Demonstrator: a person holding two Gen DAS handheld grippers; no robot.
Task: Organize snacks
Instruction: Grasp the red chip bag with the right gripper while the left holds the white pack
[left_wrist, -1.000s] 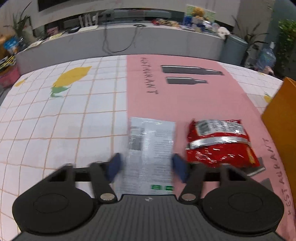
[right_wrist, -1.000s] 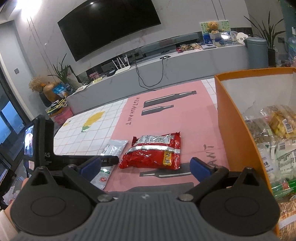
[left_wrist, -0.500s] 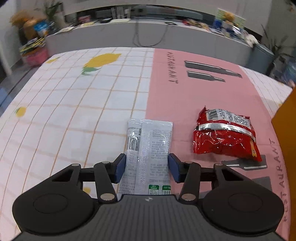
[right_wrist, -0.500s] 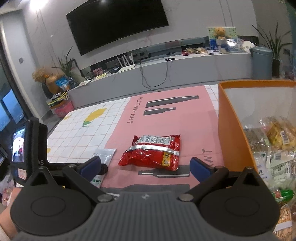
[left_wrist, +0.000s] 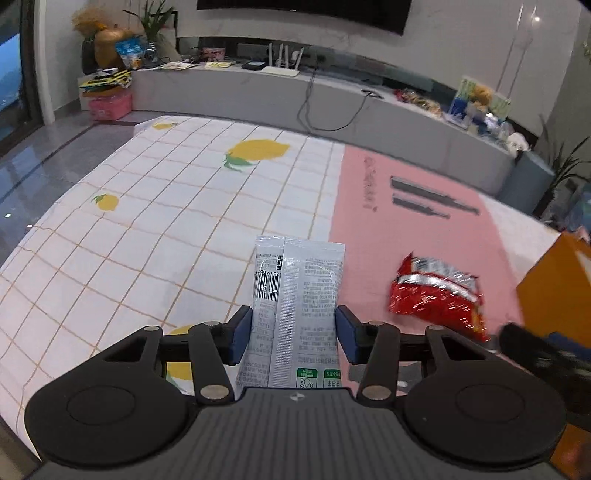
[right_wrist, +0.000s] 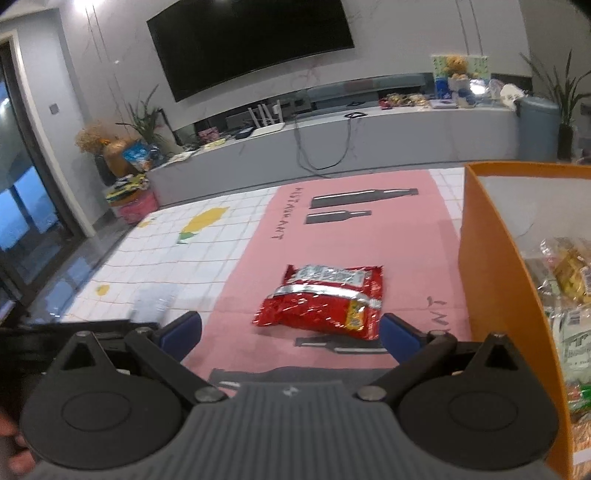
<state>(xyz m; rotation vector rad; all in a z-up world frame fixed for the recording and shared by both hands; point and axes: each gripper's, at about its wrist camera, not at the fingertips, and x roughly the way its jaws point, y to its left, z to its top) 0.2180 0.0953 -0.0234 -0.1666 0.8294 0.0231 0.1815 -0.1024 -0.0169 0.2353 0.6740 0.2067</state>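
Two handheld grippers work over a table covered by a white grid cloth with yellow lemon prints (left_wrist: 155, 236) and a pink mat (right_wrist: 354, 236) printed with dark bottle shapes. The left gripper (left_wrist: 293, 334) is clamped on a silver-white snack packet (left_wrist: 297, 295); its blue pads (left_wrist: 240, 338) press both long edges, and the packet juts straight ahead of the tool, printed back upward with a barcode showing. Ahead and to the right of that gripper, apart from it, a red foil snack bag (left_wrist: 437, 297) lies flat on the pink mat. The right gripper (right_wrist: 290, 332) has its jaws spread wide with nothing between them; the red bag lies on the mat just ahead of the gap between its fingers, untouched. Immediately to the right of this gripper stands an orange box (right_wrist: 491, 280), open at the top, with several wrapped snacks (right_wrist: 569, 273) piled inside. To its left, the silver packet appears only as a blur. Beyond the table run a long grey cabinet (right_wrist: 369, 140) and a wall-mounted television (right_wrist: 251, 40).
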